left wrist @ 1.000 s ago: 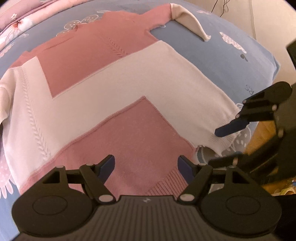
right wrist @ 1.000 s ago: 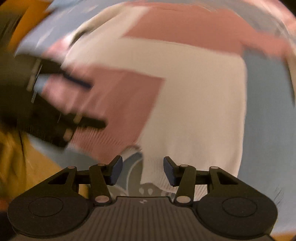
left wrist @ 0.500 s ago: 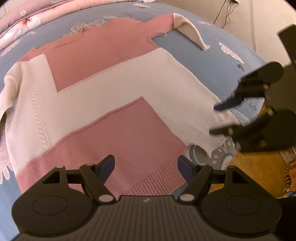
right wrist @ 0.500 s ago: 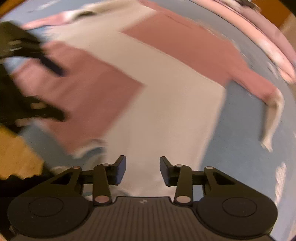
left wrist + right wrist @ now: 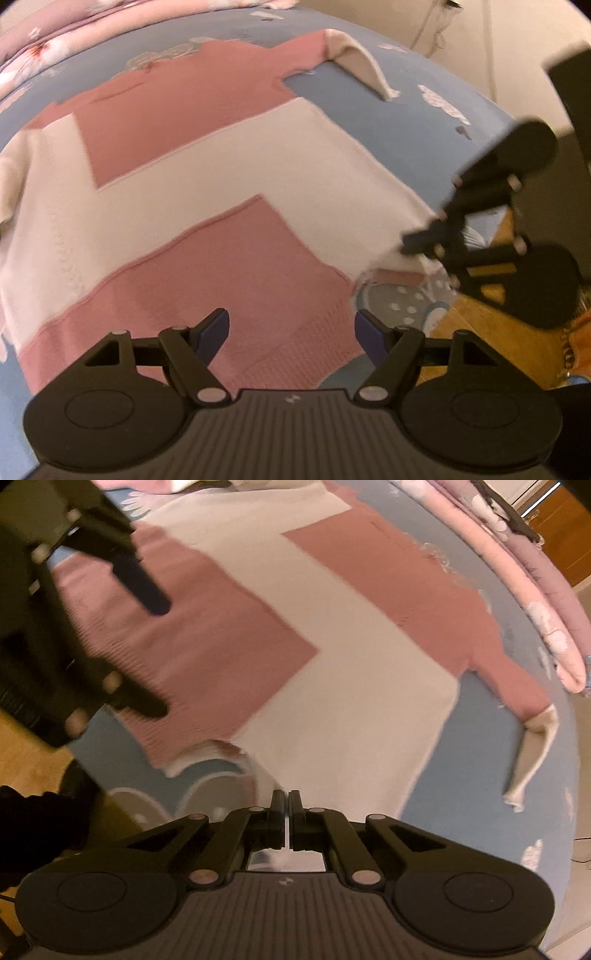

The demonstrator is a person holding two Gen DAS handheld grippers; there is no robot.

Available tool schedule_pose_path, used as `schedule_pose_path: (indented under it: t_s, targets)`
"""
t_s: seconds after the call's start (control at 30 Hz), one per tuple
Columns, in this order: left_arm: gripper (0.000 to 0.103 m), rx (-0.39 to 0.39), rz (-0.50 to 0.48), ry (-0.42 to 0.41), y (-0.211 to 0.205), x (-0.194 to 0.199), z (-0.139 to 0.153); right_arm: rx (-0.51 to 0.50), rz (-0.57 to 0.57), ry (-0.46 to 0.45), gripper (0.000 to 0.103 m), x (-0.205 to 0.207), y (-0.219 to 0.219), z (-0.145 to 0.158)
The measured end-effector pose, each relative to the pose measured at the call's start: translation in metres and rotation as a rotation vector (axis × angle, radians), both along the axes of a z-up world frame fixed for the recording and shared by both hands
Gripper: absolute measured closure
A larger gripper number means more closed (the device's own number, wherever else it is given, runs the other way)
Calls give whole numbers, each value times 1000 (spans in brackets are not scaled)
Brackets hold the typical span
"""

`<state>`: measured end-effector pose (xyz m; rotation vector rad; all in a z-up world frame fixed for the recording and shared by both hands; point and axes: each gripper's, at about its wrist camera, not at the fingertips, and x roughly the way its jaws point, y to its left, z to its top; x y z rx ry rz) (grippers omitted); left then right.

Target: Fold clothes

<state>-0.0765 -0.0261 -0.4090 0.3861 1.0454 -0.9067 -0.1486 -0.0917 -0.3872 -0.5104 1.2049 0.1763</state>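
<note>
Sweater (image 5: 229, 192) flat on blue bedsheet (image 5: 406, 110) (pink quilt (image 5: 535, 602) beyond); my left gripper (image 5: 291, 328) wide, right gripper (image 5: 287, 801) pinching sweater's hem corner

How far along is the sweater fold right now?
Done: the pink-and-cream sweater lies spread flat on the blue bedsheet. In hand: the right gripper has just closed on its cream hem corner; the left gripper hovers open over the pink hem. Left: every fold.
</note>
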Motion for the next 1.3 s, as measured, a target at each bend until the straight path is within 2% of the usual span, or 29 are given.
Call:
schedule_pose_path:
  t_s: [0.17,0.3,0.43,0.57,0.7,0.73,0.77,0.8,0.83,0.87,1.0,1.1,1.17,1.23,1.3]
  targets:
    - [30,-63,-120,32,-22,-11,1,-9,-19,-38,100,11,-13,7]
    - [30,-164,-244,98,-40,-16,-3,1,6,-52,100,15,-13,4]
    - [30,-246,-282,134,-54,-4,-17,29,19,-43,99,13,-15,7]
    - [30,-270,-257,145,-55,13,-27,65,4,-41,92,1,-28,21]
    - [27,-280,-240,167,-51,24,-33,176,91,9,94,-19,-36,29]
    - [28,-253,-239,168,-53,24,-37,154,137,3,90,-25,-33,26]
    - [29,-222,-228,154,-53,25,-41,116,191,7,81,-31,-30,20]
    - [30,-220,-227,156,-52,27,-41,79,244,10,75,-37,-26,14]
    - [30,-219,-225,158,-50,29,-41,31,278,-4,64,-43,-24,9]
    - [29,-229,-206,158,-45,32,-38,2,316,-7,61,-48,-22,4]
    - [28,-262,-74,169,-24,49,-27,-48,401,-18,61,-58,-14,-15]
    - [28,-285,11,186,-9,55,-22,-172,493,-56,60,-64,-3,-29]
    - [28,-287,32,192,-2,56,-22,-216,586,-63,59,-71,4,-34]
    - [28,-275,40,185,4,53,-20,-187,638,-48,58,-76,8,-31]
    - [28,-261,44,181,5,51,-21,-183,644,-50,57,-77,12,-33]
